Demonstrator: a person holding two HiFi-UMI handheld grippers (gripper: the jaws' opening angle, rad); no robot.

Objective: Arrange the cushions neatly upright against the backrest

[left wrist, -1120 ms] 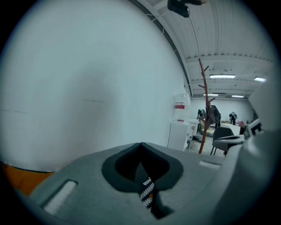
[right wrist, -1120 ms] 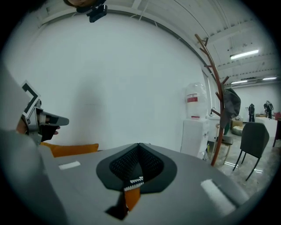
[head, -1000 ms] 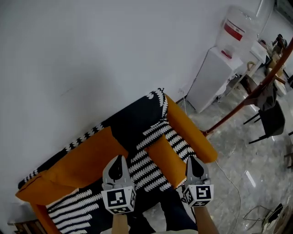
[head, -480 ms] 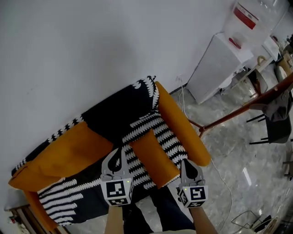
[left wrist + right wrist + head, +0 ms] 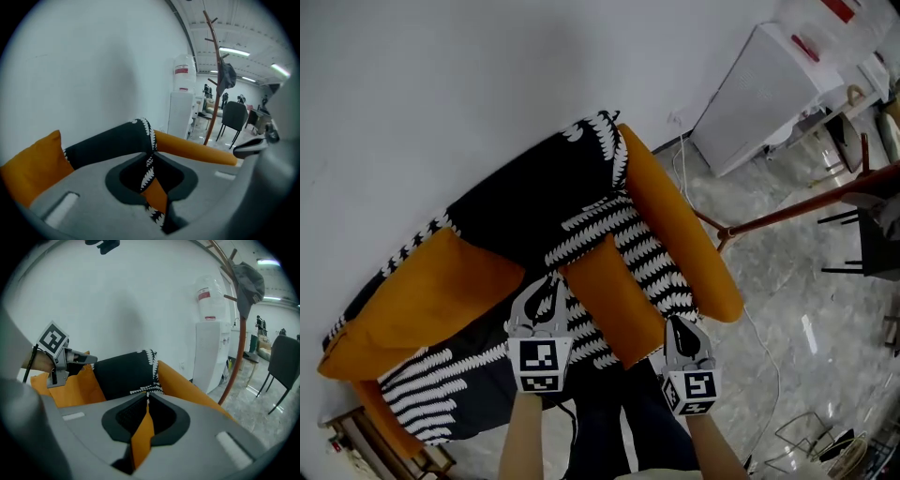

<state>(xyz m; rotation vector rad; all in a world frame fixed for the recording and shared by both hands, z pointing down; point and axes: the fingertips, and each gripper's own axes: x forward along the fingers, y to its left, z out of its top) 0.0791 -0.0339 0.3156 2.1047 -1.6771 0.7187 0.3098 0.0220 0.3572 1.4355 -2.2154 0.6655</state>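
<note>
Left tongs (image 5: 547, 281) look pressed together at the tips, though they've just started easing apart, with nothing in them. Right tongs (image 5: 677, 324) are closed up and empty too. The oblong orange fabric cushion (image 5: 614, 298) lies flat on the seat right between them, its long axis running from the front edge back toward the black-draped backrest (image 5: 534, 202). The right one's at its near corner, so probably closer. Both forearms reach in side by side, angled down and forward. A bigger orange cushion (image 5: 441, 295) slumps off left.
</note>
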